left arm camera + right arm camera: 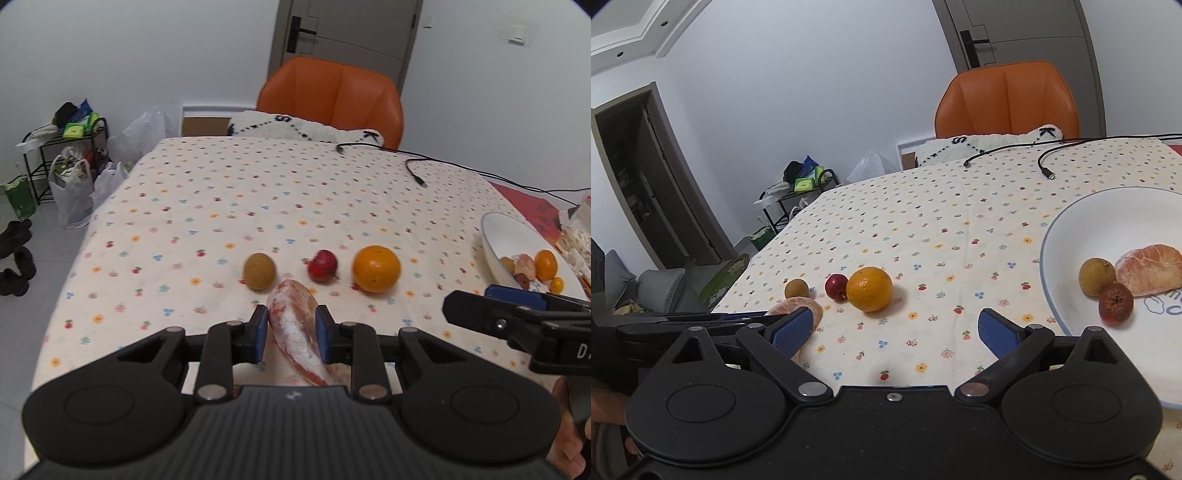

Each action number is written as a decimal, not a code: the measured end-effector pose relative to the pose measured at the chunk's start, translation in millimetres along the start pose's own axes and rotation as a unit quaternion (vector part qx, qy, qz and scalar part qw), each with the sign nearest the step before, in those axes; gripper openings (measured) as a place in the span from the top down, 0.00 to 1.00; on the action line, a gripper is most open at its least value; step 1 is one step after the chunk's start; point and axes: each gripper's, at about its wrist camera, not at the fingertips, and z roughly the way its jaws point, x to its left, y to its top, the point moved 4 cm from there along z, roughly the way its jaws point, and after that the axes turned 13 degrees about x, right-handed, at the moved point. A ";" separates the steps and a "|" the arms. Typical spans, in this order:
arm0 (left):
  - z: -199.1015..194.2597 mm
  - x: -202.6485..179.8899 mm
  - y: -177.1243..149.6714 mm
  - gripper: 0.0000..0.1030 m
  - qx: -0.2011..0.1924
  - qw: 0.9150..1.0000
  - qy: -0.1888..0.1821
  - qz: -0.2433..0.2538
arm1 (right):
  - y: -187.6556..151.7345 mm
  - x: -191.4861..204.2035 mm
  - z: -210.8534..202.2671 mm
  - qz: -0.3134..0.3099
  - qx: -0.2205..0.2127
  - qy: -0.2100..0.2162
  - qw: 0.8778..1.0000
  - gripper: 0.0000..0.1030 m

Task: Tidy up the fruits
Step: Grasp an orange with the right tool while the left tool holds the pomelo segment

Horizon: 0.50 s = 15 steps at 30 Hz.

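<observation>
My left gripper point(291, 319) is shut on a peeled citrus piece point(295, 325), pinkish with white pith, held low over the flowered tablecloth. Just beyond it stand a brown round fruit point(259, 271), a small red fruit point(323, 266) and an orange point(376, 268) in a row. The right wrist view shows the same row: brown fruit point(796, 288), red fruit point(836, 286), orange point(869, 289). My right gripper point(895, 328) is open and holds nothing, left of a white plate point(1071, 221). The plate holds a brown fruit point(1096, 277), a peeled citrus piece point(1148, 273) and a dark red fruit point(1115, 303).
Two black cables point(415, 171) lie at the table's far side, in front of an orange chair point(332, 96) with a white cushion point(306, 127). A rack with bags point(70, 158) stands on the floor to the left. The table's left edge drops off near there.
</observation>
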 end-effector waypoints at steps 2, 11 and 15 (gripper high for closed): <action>0.3 1.8 -0.8 0.74 0.003 1.000 0.008 -0.005 | 0.6 -0.2 1.0 -0.001 0.000 0.000 1.000 0.07; 8.4 -2.5 -3.3 0.62 0.008 1.000 0.014 -0.015 | 1.1 1.1 4.0 -0.006 0.004 0.002 1.000 0.08; 11.3 -10.0 -5.2 0.60 0.006 0.999 0.033 0.002 | 1.1 2.2 7.5 -0.008 0.006 0.002 1.000 0.09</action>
